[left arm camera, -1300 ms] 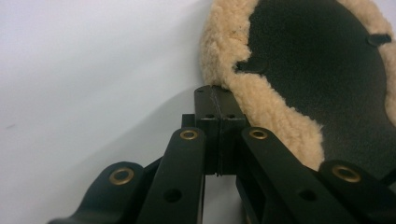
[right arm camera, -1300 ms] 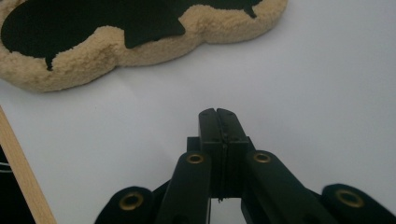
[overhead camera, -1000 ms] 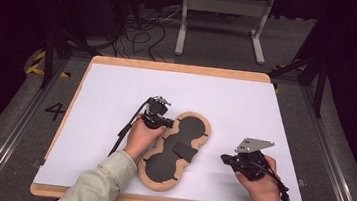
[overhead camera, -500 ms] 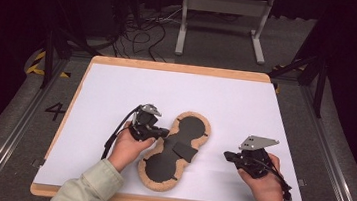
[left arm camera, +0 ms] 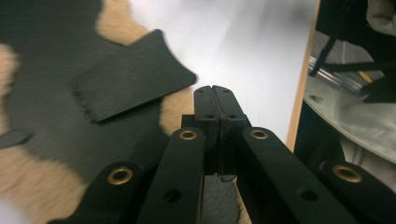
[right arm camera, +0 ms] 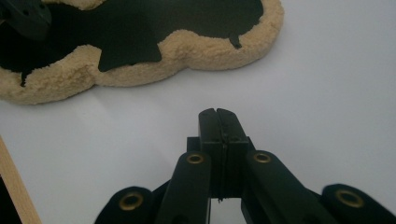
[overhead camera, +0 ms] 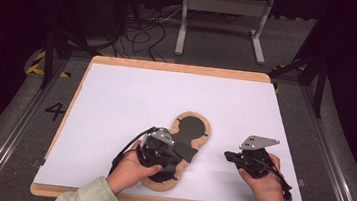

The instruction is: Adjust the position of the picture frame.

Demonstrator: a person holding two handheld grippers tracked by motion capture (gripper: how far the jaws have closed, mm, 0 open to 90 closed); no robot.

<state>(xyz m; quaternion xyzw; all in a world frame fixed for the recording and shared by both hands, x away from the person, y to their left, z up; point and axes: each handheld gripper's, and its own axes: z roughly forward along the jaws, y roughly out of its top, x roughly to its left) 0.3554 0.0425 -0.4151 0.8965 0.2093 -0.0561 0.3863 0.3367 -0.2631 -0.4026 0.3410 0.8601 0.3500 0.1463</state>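
From above I see the fleece-edged black pad (overhead camera: pixel 191 132) lying near the middle of the white table (overhead camera: pixel 116 104), running from the near edge up toward the centre, its tan woolly border all round a dark inner face. My left gripper (overhead camera: pixel 177 151) sits over the near half of that pad, with my left hand (overhead camera: pixel 131 168) behind it; in the left gripper view its jaws are pressed together with nothing between them, and the tips hang over the pad's tan rim beside a loose black flap (left arm camera: pixel 126 79) that lies on the dark face. My right gripper (overhead camera: pixel 228 156) rests to the right of the pad, apart from it, above bare table. In the right gripper view its jaws are together too, empty, pointing toward the pad's fleece border (right arm camera: pixel 187 58) farther off.
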